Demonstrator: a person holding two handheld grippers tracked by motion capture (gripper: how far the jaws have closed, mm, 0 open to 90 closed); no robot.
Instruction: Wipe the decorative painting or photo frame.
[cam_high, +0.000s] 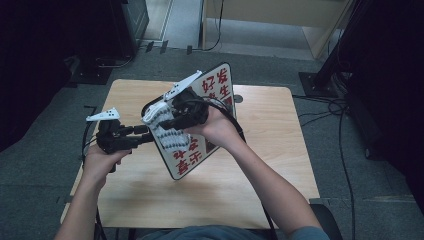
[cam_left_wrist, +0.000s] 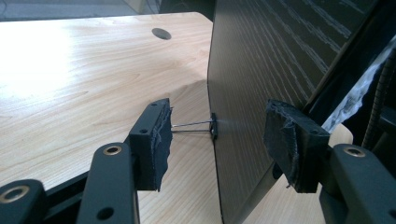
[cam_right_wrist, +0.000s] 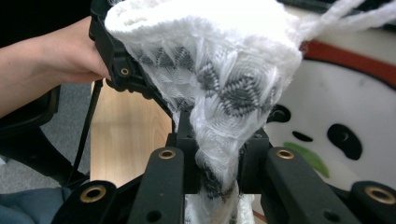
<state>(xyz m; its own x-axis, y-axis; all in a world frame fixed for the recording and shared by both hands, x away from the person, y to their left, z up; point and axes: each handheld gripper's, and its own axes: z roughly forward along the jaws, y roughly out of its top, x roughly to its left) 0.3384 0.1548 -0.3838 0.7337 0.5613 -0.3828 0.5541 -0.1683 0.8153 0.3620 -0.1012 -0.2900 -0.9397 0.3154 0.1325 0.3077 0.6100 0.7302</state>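
A: Right gripper (cam_right_wrist: 217, 172) is clamped on the sock (cam_right_wrist: 219, 84), jaws pinched on the white-and-grey knit low down, the open cuff flaring above them.

B: And the sock sits where?

A: Held up in the air over the middle of the counter (cam_high: 260, 165), against the printed face of the board (cam_high: 220, 82). From the high view the sock (cam_high: 167, 127) lies across the board's left half, and the board is tilted up on its near edge rather than lying flat.

B: So the board is propped so both sides can be reached?

A: That's my reading. The left gripper (cam_high: 145, 134) comes in from the left at the board's edge. In its own view the jaws stand wide, one either side of the dark woodgrain back (cam_left_wrist: 280, 70) of the board, pads not pressing on it.

B: Nothing held there, then?

A: Nothing gripped. There is a small binder clip (cam_left_wrist: 212, 126) on the board's edge, its wire handles pointing toward the left pad (cam_left_wrist: 156, 140). The gripper looks lined up to squeeze those handles, I'd judge, to open the clip while the right brings the sock to it.

B: Or to take it off?

A: Can't tell which. Either way the right holds the sock taut against the panda face (cam_right_wrist: 336, 135) so the fabric stays by the edge.

B: The risk?

A: The board is standing on an edge; a push from the left could tip it.
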